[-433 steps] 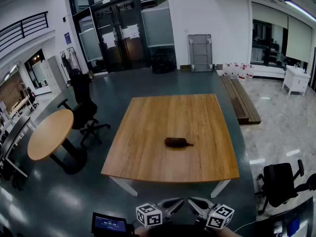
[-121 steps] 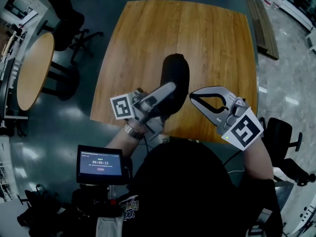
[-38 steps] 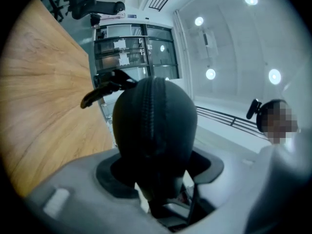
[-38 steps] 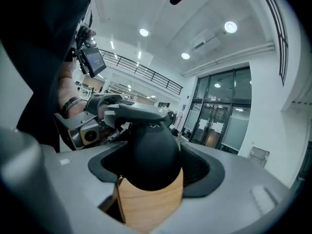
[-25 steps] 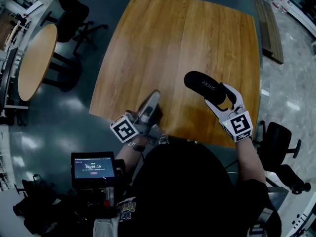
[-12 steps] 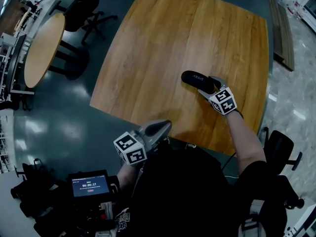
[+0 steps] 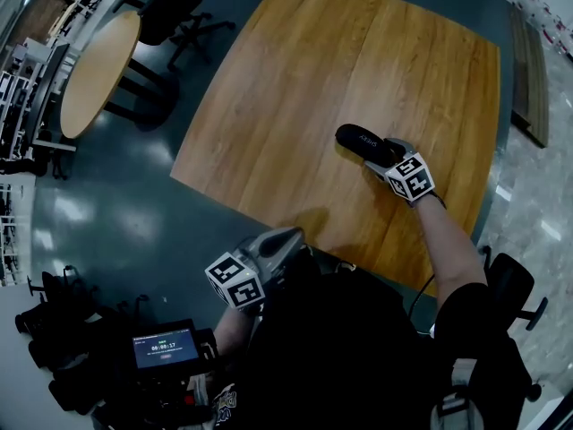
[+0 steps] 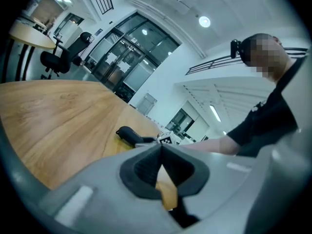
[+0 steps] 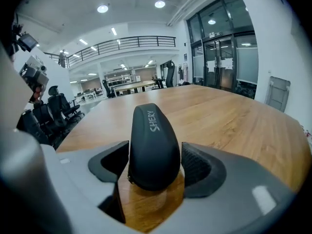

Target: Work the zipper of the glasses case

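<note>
Plainly, only the right gripper view shows the grip. The right gripper has its two pads pressed against either side of the black glasses case. The case lies on the wooden table with white "SHERY" lettering on top. Case closed; contents unseen. The head view gives placement: case toward the table's right side, left gripper well apart from it, at the near edge by the person's body. Left gripper view: its jaws are fully together with nothing between them, and the case is small in the distance.
</note>
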### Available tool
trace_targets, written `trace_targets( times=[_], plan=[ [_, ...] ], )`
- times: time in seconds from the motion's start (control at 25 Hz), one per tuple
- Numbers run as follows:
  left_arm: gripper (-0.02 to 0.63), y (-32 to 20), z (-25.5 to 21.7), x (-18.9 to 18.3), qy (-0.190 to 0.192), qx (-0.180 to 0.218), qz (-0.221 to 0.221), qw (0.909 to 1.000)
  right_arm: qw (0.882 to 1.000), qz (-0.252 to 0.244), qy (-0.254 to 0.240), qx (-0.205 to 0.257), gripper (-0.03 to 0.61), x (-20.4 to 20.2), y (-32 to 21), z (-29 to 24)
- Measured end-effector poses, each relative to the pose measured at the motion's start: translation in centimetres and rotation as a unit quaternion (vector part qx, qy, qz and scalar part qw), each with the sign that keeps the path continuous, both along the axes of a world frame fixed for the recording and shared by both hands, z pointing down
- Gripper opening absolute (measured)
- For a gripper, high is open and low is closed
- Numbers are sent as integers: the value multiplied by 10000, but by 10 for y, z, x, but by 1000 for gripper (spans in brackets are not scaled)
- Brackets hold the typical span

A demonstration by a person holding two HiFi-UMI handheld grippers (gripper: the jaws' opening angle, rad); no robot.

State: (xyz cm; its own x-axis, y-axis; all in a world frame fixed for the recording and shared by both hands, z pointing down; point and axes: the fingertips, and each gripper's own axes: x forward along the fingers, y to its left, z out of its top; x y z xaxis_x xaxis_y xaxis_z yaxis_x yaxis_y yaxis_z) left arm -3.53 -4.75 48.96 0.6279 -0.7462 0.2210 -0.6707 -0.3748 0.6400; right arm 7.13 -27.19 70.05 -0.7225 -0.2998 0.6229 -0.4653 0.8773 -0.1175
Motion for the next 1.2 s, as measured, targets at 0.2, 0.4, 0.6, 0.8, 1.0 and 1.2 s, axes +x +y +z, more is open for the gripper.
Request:
trace_targets(
  times=[0.2,0.4,0.6,0.8,1.0,1.2],
  plan=[
    [-2,4,-1,11,16,49,4,10000,9995,-47,-287,118,331,8,14,-20],
    [-2,9,2,23,-56,-88,194,9998,9934,312,-960,539,280,29,36,-65],
    [-2,7,5,22,29,-46,418,9991,9680,1060,-2244,374,5,45,78,-126],
    [-2,16,1,23,-24,116,826,9965,9374,1464,-3160,-39,5,40,137,-173],
    [-2,29,-8,5,78,256,1359,9904,9210,1776,-3467,-102,6,-6,185,-211],
    [-2,52,-16,-22,117,489,1986,9788,9032,2154,-3713,-47,5,-59,231,-245]
  ],
)
